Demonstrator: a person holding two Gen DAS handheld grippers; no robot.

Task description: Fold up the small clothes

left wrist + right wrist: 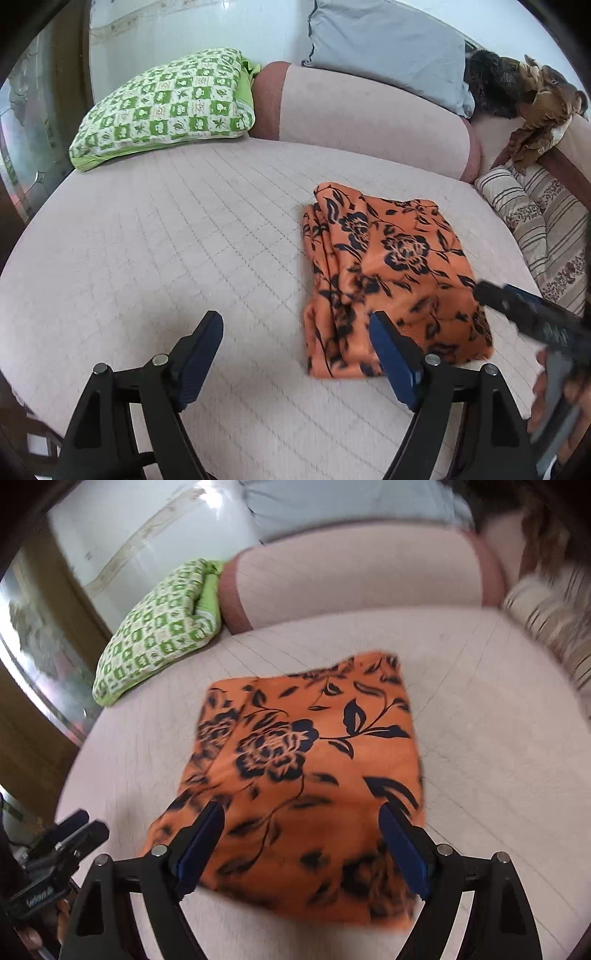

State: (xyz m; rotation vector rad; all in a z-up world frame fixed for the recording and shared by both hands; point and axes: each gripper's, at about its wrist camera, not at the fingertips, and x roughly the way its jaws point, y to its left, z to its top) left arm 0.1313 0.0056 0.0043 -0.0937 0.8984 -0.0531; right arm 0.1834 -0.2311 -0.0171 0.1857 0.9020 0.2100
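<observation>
An orange cloth with a dark flower print (pixel 391 280) lies folded on the pale quilted bed (pixel 184 240). My left gripper (pixel 295 328) is open and empty above the bed, its right finger over the cloth's near left corner. My right gripper (pixel 301 819) is open and empty just above the cloth's (pixel 306 775) near edge; the cloth fills the space between its fingers. The right gripper also shows blurred at the right of the left wrist view (pixel 535 314), and the left gripper shows at the lower left of the right wrist view (pixel 70 834).
A green checked pillow (pixel 166 107) lies at the back left. A pink bolster (pixel 369 125) runs along the back, with a grey pillow (pixel 388 48) and a brown plush toy (pixel 535 103) behind it. Striped cushions (pixel 535 229) lie at the right.
</observation>
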